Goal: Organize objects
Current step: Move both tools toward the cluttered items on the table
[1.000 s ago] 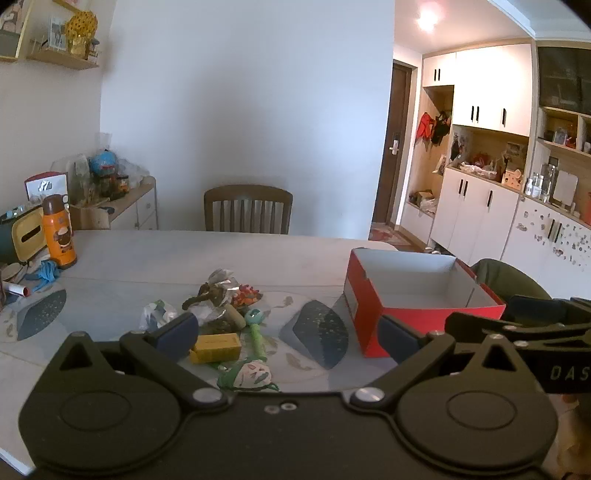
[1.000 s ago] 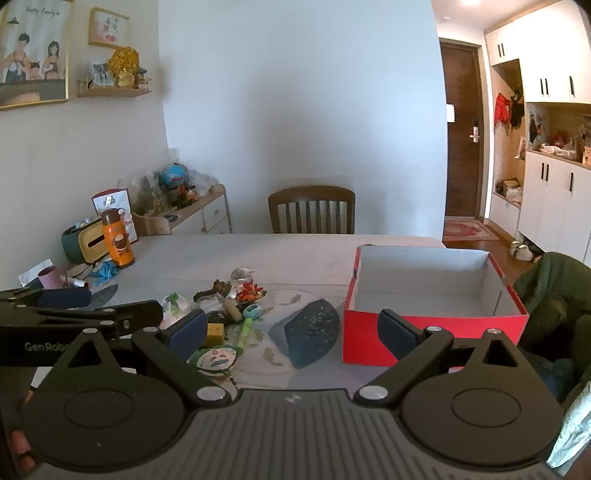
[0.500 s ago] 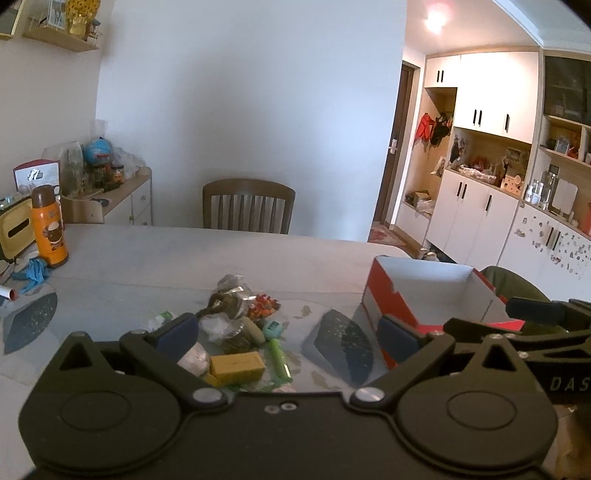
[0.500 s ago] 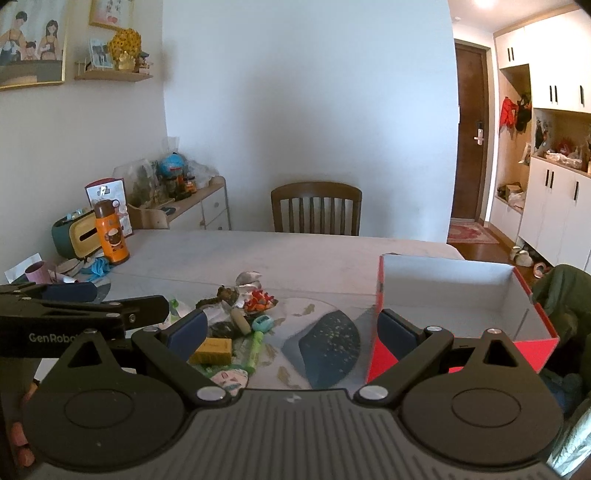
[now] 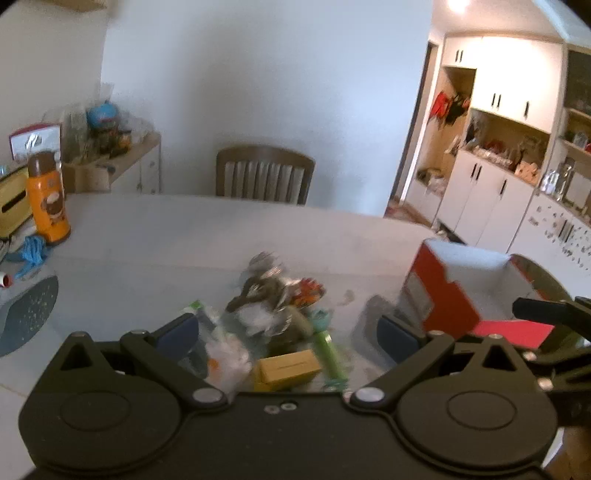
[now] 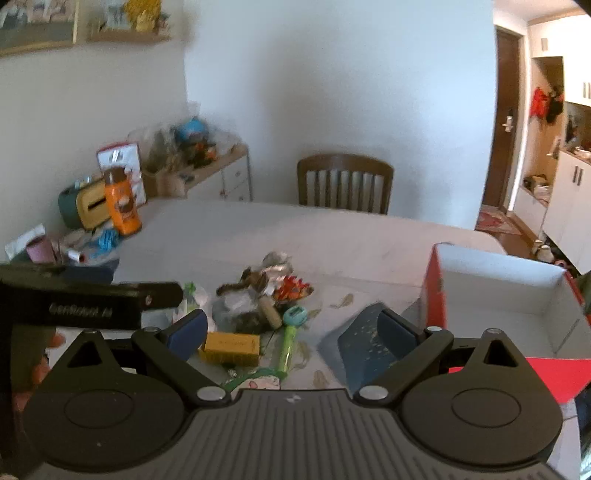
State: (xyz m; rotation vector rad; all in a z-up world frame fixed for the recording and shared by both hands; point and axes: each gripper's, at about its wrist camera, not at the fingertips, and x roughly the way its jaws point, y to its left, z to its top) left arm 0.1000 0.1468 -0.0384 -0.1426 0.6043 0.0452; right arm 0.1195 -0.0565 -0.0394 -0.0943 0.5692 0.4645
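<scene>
The red shoebox (image 6: 495, 291) sits open on the right side of the pale table (image 6: 332, 236), its white inside bare as far as the right wrist view shows; the left wrist view catches only its near corner and part of its white inside. The clutter to sort lies in a heap left of the box: a yellow block (image 6: 232, 347), a green tube-like toy (image 6: 290, 338), an orange-red trinket (image 6: 291, 290) and crinkled wrappers, all blurred. Left gripper (image 5: 288, 332) and right gripper (image 6: 291, 328) both hover over the heap with fingers spread wide, holding nothing. Only the right view shows the framed picture (image 6: 37, 27); only the left shows the open cabinet shelves (image 5: 509, 147).
</scene>
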